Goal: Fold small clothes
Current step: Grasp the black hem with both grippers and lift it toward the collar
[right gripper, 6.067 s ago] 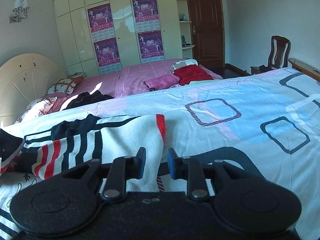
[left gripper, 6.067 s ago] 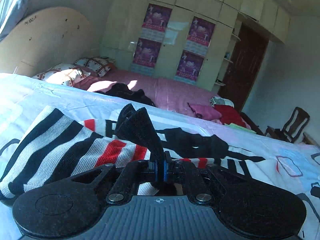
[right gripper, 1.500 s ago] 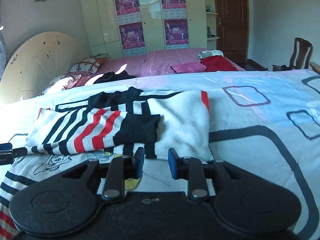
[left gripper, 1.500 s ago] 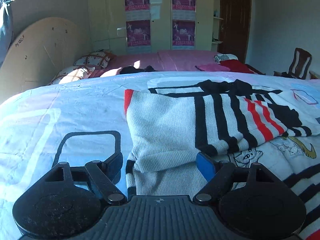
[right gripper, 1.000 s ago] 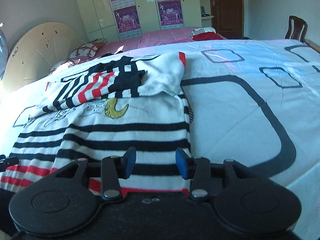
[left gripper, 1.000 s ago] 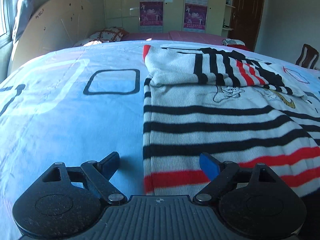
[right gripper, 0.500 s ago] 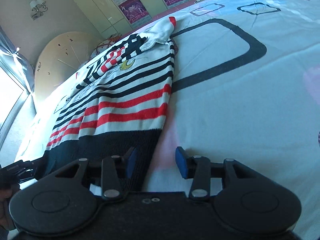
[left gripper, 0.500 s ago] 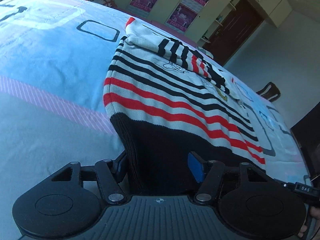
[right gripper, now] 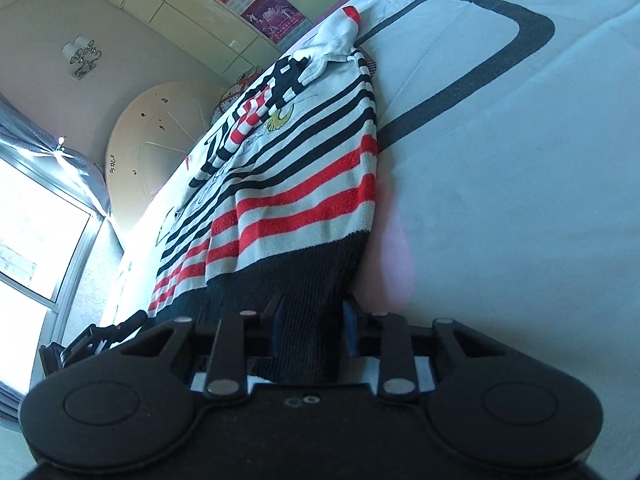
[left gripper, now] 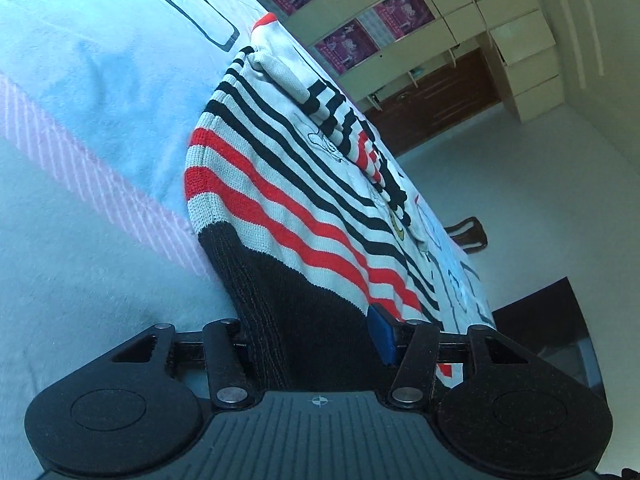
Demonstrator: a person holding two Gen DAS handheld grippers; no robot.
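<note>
The striped sweater (left gripper: 304,184) lies flat on the bedspread (left gripper: 80,128), sleeves folded in across the chest at its far end and its black ribbed hem at the near edge of the bed; everything here is placed from that sweater. At the hem's left corner sits the left gripper (left gripper: 316,340). Its jaws are closing, with the black hem bunched up between them: the left finger is buried against the knit, while the blue pad of the right finger (left gripper: 382,334) lies on top of the cloth at the edge of the black band, and I cannot tell whether it presses yet. Beyond the sweater's far end stand cream wardrobe doors with purple posters (left gripper: 402,10), and to the right of these a dark wooden door (left gripper: 436,92). At the hem's right corner sits the right gripper (right gripper: 312,330). Its jaws are closing too, and the black hem stands up between the two blue pads, touched by them on both sides, so the corner is pinched. In the right wrist view the left gripper's tip (right gripper: 120,330) shows dark at the hem's other corner, with a bright window (right gripper: 36,232) behind it, and a rounded headboard (right gripper: 160,136) rises left of the sweater's far end.
</note>
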